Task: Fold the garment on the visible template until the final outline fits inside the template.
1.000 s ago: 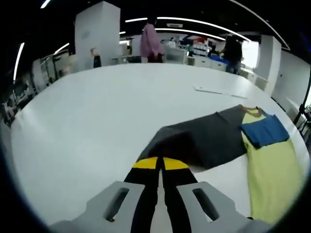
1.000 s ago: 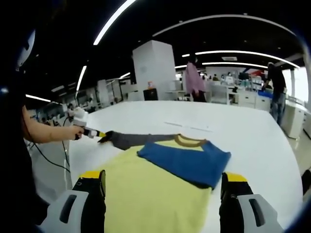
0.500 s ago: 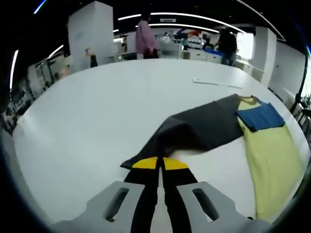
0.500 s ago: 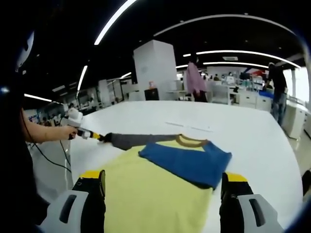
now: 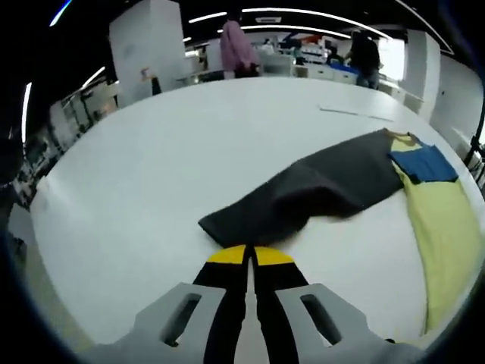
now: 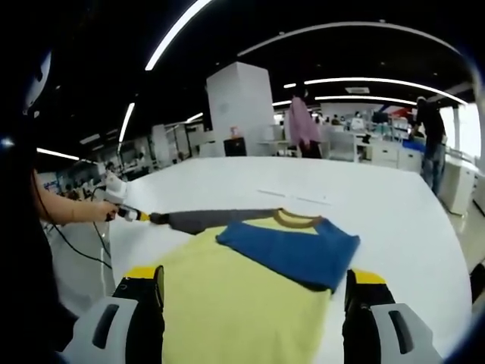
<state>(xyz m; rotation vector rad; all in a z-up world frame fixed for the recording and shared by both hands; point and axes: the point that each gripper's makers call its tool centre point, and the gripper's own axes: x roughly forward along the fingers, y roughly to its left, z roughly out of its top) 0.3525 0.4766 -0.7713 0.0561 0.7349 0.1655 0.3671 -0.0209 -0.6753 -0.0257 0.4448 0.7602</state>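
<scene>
A big white table [image 5: 136, 167] stands in a bright office. In the left gripper view, the left gripper [image 5: 248, 256] is pinched shut on the end of the grey sleeve [image 5: 318, 189], pulled out flat. In the right gripper view, the right gripper [image 6: 254, 292] hangs wide open, holding nothing, above the yellow shirt [image 6: 242, 303] with its blue sleeve [image 6: 292, 250] folded in. I think the grey sleeve should be lifted gently and laid across the shirt, smooth.
</scene>
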